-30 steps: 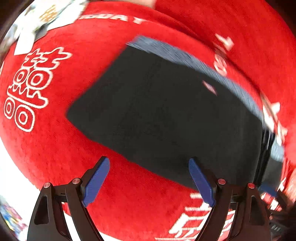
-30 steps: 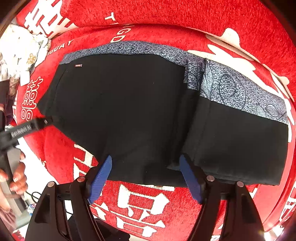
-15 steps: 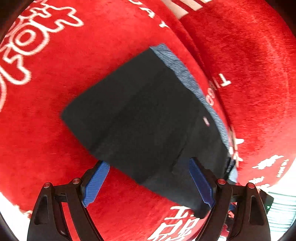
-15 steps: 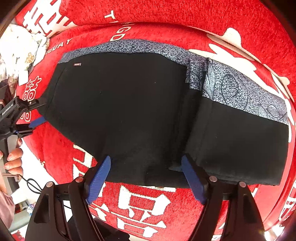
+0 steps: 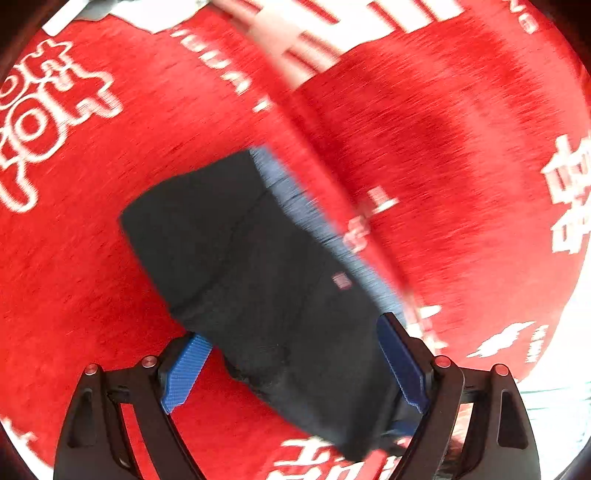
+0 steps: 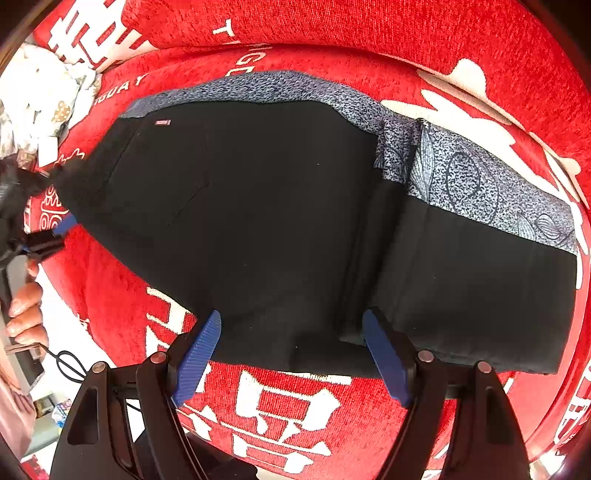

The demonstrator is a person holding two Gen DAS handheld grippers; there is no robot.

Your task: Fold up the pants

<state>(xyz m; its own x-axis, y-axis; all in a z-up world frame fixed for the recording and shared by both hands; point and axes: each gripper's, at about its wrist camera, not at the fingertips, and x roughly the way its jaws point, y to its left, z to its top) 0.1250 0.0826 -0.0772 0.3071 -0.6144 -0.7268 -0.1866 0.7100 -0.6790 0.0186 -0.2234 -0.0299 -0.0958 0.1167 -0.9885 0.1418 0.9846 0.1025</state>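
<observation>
Pants (image 6: 280, 221) flat on red cover (image 6: 332, 33); white cloth (image 6: 40, 99) beside; both grippers' jaws spread, grasping nothing.

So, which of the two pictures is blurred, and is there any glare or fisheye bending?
Left wrist view: motion blur smears the black pants and the red cover's lettering; the lower right edge is washed out white. Right wrist view: sharp, the patterned waistband is crisp; the cover's edges bend strongly with the fisheye.

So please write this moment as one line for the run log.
black fabric pants flat on red plush cover | left gripper open at corner | right gripper open at hem
</observation>
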